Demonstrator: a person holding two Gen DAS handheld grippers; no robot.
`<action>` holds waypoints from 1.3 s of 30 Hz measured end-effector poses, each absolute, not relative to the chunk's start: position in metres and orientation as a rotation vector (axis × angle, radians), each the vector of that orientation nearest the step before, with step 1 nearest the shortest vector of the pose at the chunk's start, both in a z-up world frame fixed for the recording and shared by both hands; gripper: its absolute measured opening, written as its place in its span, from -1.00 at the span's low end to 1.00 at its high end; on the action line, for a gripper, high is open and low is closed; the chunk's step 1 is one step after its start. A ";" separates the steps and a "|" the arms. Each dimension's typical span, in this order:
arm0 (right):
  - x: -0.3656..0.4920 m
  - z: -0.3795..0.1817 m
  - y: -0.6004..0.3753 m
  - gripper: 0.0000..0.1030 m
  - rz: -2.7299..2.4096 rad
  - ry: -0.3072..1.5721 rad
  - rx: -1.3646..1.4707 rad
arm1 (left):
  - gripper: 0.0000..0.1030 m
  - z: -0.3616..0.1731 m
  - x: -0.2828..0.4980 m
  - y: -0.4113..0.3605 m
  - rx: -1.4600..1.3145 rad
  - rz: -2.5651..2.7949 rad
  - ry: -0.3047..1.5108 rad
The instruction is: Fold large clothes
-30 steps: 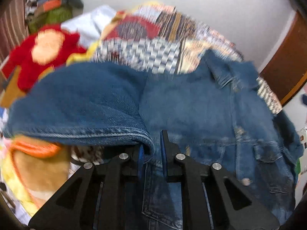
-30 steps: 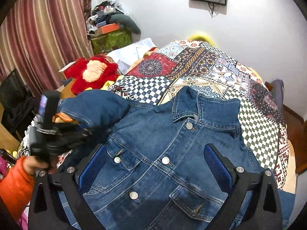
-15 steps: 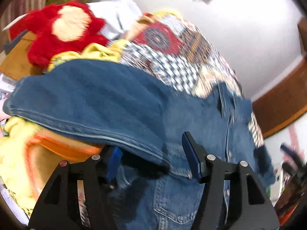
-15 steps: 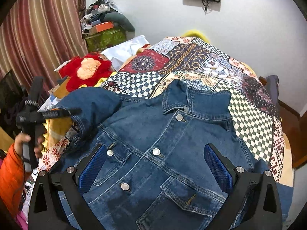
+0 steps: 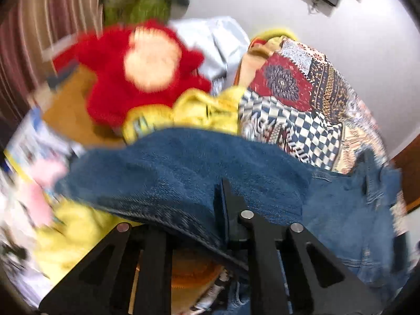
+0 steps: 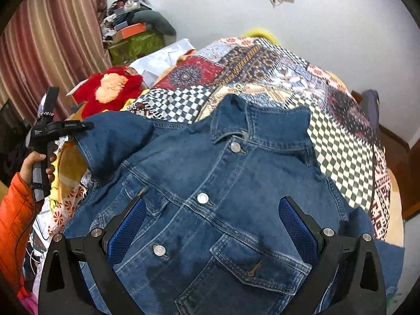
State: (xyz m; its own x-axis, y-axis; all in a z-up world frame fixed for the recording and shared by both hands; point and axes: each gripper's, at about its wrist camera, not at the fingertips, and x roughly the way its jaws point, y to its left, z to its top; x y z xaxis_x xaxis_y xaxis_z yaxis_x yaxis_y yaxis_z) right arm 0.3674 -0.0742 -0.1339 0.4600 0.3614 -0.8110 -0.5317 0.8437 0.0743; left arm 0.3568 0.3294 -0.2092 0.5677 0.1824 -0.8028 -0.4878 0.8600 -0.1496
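One stiff denim jacket (image 6: 210,197), metal btns, on patchwork quilt (image 6: 341,141), red plush (image 6: 110,92)

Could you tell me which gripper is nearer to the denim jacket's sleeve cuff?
Left. The left gripper is shut on the sleeve cuff; the right gripper hovers open over the jacket's buttoned front.

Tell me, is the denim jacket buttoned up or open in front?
Buttoned: the denim jacket lies front up, its placket closed along the visible buttons.

A home bedroom: a bed (image 6: 341,141) under a patchwork quilt (image 6: 262,63), a red plush toy (image 6: 110,92), striped curtains (image 6: 52,39) on the left.
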 end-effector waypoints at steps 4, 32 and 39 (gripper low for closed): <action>0.370 -0.135 -0.086 0.96 0.530 0.947 -0.193 | -0.81 -0.153 0.358 0.300 -0.296 0.328 0.763; 0.349 -0.118 -0.090 0.96 0.565 1.013 -0.166 | 0.21 -0.216 0.313 0.137 -0.235 -0.117 1.036; 0.338 -0.119 -0.002 0.96 0.693 0.998 -0.280 | 0.51 -0.171 0.255 0.222 -0.213 0.090 0.881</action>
State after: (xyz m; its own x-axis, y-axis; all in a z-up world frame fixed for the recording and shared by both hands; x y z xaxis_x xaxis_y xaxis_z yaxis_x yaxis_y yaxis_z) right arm 0.3375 -0.0020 -0.1188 0.3521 0.4044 -0.8441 -0.6497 0.7548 0.0906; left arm 0.2552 0.2224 -0.1707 0.6343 -0.0093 -0.7730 -0.1658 0.9750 -0.1478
